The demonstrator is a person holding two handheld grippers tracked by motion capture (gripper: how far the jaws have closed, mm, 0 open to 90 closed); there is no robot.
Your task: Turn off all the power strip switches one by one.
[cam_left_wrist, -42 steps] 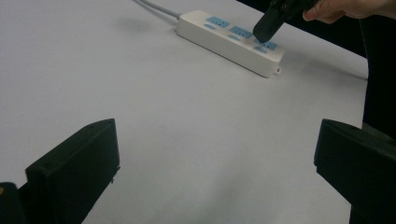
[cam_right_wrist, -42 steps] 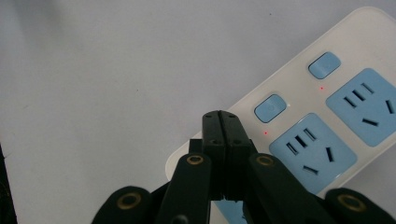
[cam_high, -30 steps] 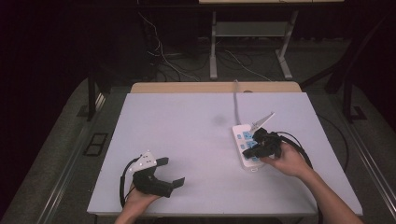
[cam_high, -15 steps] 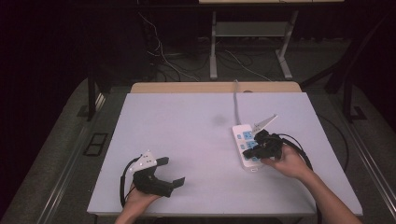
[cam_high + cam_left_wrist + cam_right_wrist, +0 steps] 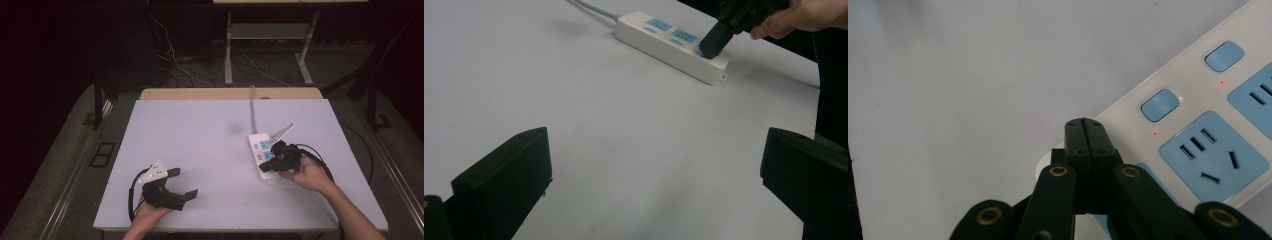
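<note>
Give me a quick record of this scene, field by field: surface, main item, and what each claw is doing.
surface: white table
main item: white power strip with blue sockets and switches, cord running to the far edge
right claw: jaws shut, tip down on the strip's near end
left claw: jaws open, nothing between them, resting near the front left
indicator lights: small red dots beside two switches
</note>
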